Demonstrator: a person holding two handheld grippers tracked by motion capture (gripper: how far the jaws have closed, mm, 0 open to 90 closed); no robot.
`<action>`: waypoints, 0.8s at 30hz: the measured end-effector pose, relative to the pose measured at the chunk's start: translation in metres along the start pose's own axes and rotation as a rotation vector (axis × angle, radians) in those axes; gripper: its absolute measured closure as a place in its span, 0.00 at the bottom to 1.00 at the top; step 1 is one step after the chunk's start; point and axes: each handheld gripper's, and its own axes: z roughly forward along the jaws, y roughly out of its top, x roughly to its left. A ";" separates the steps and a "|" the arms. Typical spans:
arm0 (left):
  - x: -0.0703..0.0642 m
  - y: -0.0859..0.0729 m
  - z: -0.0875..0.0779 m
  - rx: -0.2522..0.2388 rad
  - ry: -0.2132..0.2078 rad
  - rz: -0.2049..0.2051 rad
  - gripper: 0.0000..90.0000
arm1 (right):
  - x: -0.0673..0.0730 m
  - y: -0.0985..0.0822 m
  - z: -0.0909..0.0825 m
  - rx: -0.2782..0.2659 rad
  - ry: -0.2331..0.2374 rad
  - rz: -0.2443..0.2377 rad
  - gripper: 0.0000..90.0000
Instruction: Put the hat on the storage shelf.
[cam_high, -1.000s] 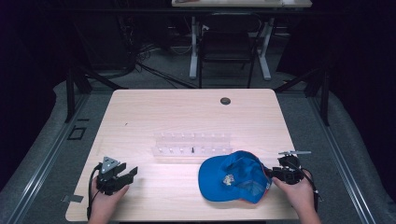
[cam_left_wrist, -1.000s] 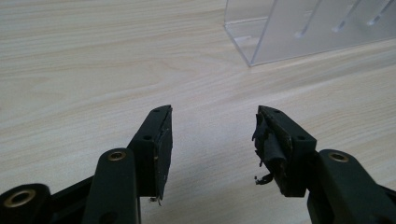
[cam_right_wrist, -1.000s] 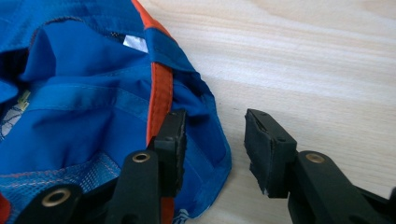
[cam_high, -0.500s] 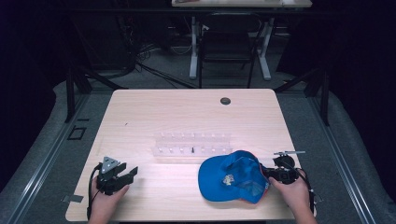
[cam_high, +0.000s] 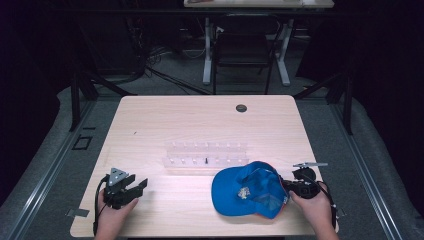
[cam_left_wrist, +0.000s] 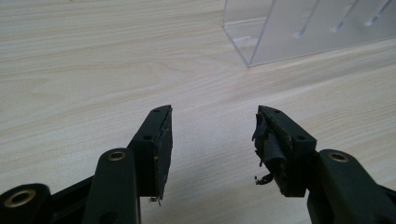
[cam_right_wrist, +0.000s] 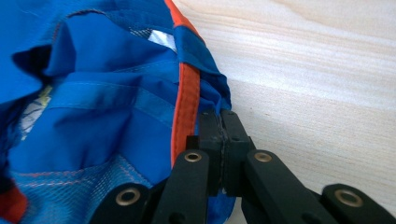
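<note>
Right gripper (cam_right_wrist: 220, 121) clamped on cap (cam_high: 248, 187)

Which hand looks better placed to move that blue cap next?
Probably the right: its hand-held gripper is shut on the cap edge. The left one sits open, away from it.

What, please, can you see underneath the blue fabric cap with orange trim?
The blue fabric cap with orange trim lies on the light wooden table, whose bare surface shows all round it. The right hand-held gripper pinches its edge. Whatever lies beneath the cap itself is covered.
</note>
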 end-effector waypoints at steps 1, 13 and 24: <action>0.000 0.000 0.000 -0.001 0.001 -0.001 0.52 | 0.001 0.001 -0.002 -0.001 0.001 0.001 1.00; 0.000 0.000 0.000 0.001 0.000 0.002 0.52 | 0.006 0.008 -0.030 -0.021 0.044 0.000 1.00; 0.000 0.000 0.000 0.005 0.000 0.003 0.52 | 0.009 0.017 -0.049 0.006 0.089 0.001 1.00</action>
